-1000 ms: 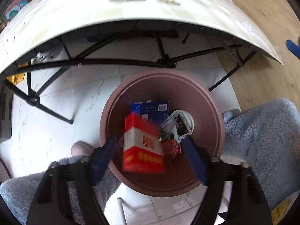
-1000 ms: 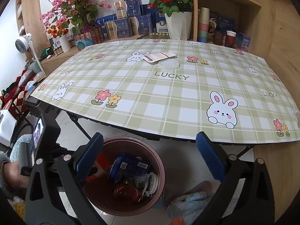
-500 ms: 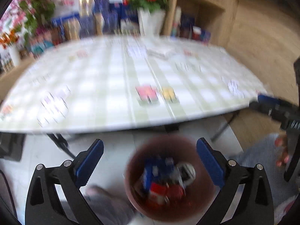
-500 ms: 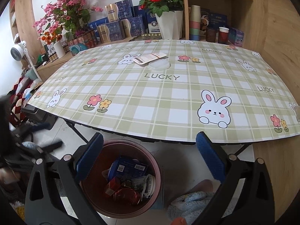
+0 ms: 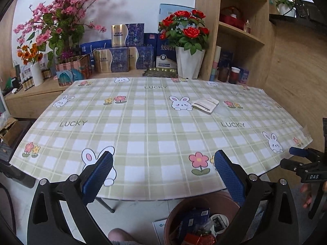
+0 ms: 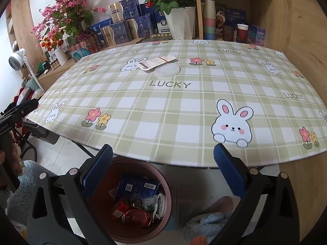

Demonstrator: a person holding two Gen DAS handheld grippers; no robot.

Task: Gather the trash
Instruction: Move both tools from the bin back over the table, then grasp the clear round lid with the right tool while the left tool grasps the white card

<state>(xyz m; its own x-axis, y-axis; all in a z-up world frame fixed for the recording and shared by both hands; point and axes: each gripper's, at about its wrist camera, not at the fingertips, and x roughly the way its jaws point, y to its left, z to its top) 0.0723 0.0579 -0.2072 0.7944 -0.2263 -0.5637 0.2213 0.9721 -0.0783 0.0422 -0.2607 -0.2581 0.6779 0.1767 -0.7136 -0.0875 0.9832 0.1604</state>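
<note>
Surface (image 6: 184, 106) under green-and-white plaid cloth printed with rabbits, flowers and "LUCKY", flat white wrapper with barcode (image 6: 156, 62) lying far of centre, clear round lid (image 6: 167, 70) touching it, pale tiled floor (image 5: 130, 214) below, brown bin (image 6: 141, 168) of trash standing there at surface edge.

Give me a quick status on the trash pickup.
Left gripper and right gripper open, empty. Bin under the table edge holds trash. Paper packet and clear lid left on table. Path clear.
</note>
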